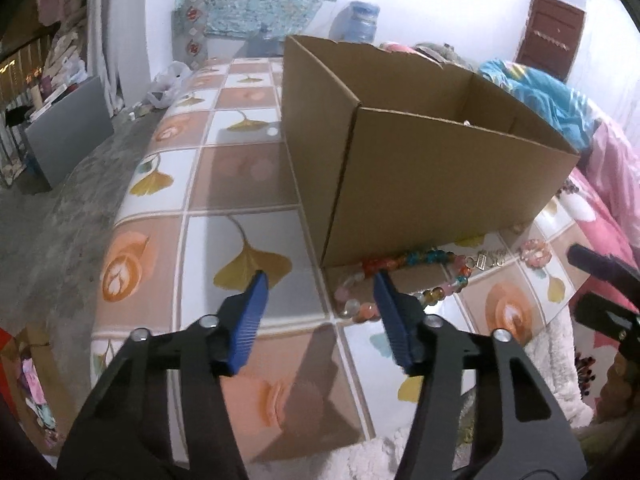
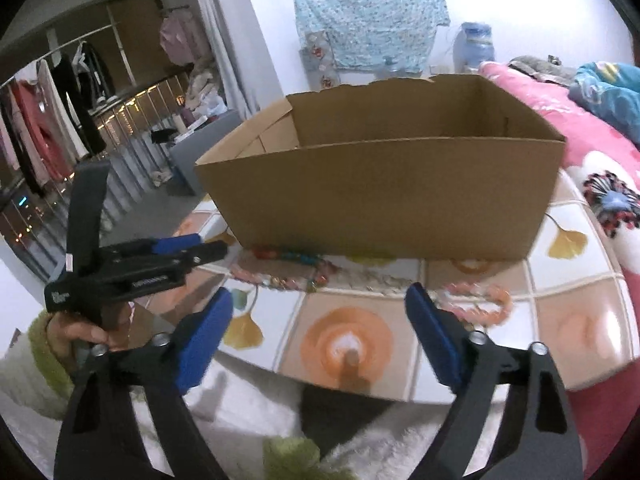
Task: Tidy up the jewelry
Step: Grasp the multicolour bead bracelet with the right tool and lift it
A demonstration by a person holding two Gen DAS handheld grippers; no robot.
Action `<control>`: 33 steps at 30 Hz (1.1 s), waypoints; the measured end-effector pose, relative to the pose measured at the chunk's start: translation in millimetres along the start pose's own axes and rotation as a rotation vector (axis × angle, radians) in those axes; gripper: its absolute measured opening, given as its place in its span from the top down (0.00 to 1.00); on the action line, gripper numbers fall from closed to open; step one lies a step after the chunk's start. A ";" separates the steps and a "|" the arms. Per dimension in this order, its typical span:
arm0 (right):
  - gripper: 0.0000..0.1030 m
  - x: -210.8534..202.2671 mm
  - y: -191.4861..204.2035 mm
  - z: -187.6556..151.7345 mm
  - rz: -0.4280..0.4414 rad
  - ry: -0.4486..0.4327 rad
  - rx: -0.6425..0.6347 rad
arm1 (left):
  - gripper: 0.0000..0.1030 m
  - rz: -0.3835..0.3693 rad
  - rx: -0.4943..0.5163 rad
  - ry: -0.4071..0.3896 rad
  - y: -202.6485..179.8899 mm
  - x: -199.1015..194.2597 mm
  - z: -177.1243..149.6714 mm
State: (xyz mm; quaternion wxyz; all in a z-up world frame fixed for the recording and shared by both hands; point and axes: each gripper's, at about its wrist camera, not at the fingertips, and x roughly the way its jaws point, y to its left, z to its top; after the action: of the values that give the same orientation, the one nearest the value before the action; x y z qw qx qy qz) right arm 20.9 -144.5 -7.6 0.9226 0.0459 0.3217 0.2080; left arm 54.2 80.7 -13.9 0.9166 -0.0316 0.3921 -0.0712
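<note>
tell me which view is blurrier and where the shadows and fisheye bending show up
Right wrist view: motion-smeared, the beaded bracelets beside the cardboard box streaked. Left wrist view: sharper, beads distinct, soft shadows on the tiled tablecloth left of the box. Both: tile lines and the box rim bow toward dark, vignetted corners.

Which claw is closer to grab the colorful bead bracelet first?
The left claw. One blue finger already overlaps the bead bracelet beside the box. The right claw faces the pink bracelet.

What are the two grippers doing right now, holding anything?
Left gripper: open, holding nothing, beside the bead necklace.
Right gripper: open, holding nothing.
</note>
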 end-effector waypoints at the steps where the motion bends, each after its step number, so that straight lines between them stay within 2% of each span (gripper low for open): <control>1: 0.31 4.1 1.3 1.8 -0.003 0.005 0.003 | 0.60 0.005 0.019 0.012 -3.1 5.0 1.5; 4: 0.44 21.8 0.9 7.1 0.004 0.044 0.032 | 0.62 0.014 0.082 0.038 -14.3 17.0 1.8; 6: 0.54 36.2 -0.7 9.0 0.001 0.085 0.055 | 0.63 0.050 0.127 0.055 -21.9 24.5 -0.3; 9: 0.62 49.4 -1.1 10.5 -0.007 0.122 0.071 | 0.63 0.059 0.154 0.072 -25.9 25.6 -6.2; 15: 0.71 65.0 4.6 10.7 0.003 0.160 0.063 | 0.63 0.037 0.183 0.086 -27.8 15.1 -15.9; 20: 0.75 77.9 6.8 14.7 0.022 0.184 0.063 | 0.64 0.019 0.181 0.094 -25.4 15.3 -15.7; 25: 0.77 91.5 12.1 18.9 0.023 0.206 0.052 | 0.73 0.009 0.185 0.088 -26.6 16.6 -14.9; 27: 0.82 96.3 13.8 18.1 0.018 0.222 0.044 | 0.77 0.007 0.189 0.084 -27.8 17.5 -14.2; 30: 0.87 98.8 15.2 15.5 -0.001 0.234 0.021 | 0.89 0.007 0.194 0.075 -28.8 18.1 -13.8; 33: 0.90 99.5 16.0 13.7 -0.004 0.240 0.013 | 0.92 0.007 0.195 0.064 -28.7 18.7 -13.8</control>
State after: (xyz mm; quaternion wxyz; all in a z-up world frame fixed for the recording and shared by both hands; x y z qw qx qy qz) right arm 93.9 -88.1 -50.5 0.8774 0.0262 0.4314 0.2082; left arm 53.9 49.3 -33.4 0.9027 0.0616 0.4123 -0.1068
